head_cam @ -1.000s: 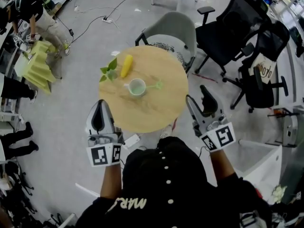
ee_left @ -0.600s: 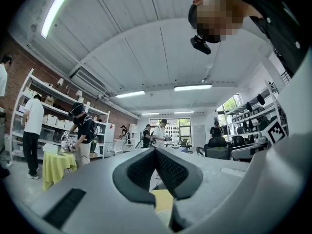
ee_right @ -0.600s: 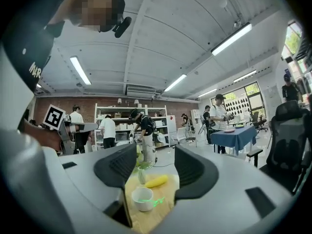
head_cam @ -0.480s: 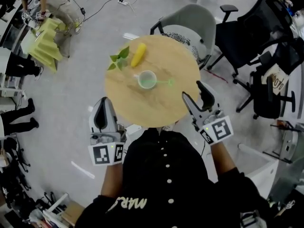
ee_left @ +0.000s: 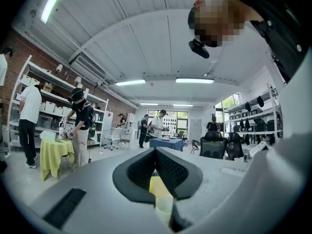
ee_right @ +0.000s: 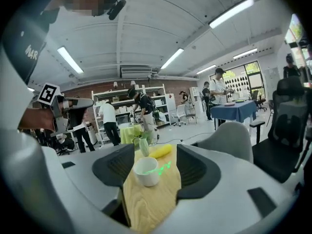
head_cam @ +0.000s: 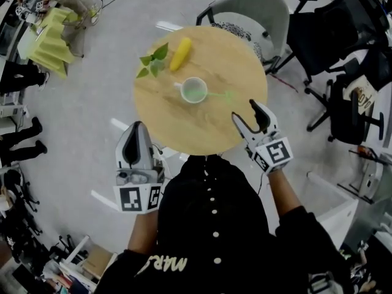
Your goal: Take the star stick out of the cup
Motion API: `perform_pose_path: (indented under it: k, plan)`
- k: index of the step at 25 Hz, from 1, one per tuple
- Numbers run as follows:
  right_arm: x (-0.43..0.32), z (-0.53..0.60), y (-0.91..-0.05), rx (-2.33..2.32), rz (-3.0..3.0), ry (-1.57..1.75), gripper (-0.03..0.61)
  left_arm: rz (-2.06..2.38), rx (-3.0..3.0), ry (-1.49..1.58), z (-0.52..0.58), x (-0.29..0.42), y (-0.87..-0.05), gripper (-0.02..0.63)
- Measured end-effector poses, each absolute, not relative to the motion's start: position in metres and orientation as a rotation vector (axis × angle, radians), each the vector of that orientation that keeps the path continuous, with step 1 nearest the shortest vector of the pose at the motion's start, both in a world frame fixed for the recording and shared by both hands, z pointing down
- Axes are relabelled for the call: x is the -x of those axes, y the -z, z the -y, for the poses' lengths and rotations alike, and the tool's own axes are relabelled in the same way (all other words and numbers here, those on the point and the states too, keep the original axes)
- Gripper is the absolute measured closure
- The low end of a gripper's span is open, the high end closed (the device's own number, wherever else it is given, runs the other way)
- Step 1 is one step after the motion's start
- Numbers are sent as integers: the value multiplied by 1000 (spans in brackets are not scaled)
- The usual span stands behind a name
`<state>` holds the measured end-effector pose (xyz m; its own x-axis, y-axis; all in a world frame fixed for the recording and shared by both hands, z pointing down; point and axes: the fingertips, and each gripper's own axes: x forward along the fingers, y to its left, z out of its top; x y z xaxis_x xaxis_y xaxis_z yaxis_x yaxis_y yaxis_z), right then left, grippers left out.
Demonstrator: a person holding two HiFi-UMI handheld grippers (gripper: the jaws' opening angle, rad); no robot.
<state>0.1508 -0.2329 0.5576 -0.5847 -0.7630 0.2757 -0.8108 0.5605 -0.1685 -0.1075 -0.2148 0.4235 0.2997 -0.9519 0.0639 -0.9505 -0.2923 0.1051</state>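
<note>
A pale green cup [head_cam: 195, 90] stands near the middle of the round wooden table [head_cam: 184, 127]. The green star stick [head_cam: 222, 95] leans out of it to the right, its star just past the rim. My right gripper [head_cam: 245, 111] hovers over the table's near right edge, short of the stick; its jaws are opening and nothing is between them. In the right gripper view the cup [ee_right: 146, 171] and stick [ee_right: 164, 168] show ahead between the pads [ee_right: 116, 168]. My left gripper [head_cam: 135, 130] is shut, off the table's near left edge, holding nothing.
A yellow banana-like piece [head_cam: 180, 54] and green leaves [head_cam: 153, 63] lie on the table's far left. A grey chair [head_cam: 257, 11] stands behind the table and black office chairs [head_cam: 334, 38] to the right. A yellow-green covered table [head_cam: 52, 38] and people are at far left.
My right gripper has come forward over the table edge toward the cup, and its jaws stand wider. The left gripper has barely moved. The view has shifted, so the table sits higher.
</note>
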Motion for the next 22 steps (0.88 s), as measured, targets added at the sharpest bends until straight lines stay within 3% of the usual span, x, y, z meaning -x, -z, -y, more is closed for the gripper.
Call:
perform_pose_path:
  k: [12, 22]
  plan:
    - [-119, 256, -673, -1390, 2562, -994, 318, 1729, -2386, -102, 226, 105, -480, 617]
    - [-95, 282, -697, -1551, 2494, -1234, 445, 1733, -2340, -147, 233, 114, -504, 617]
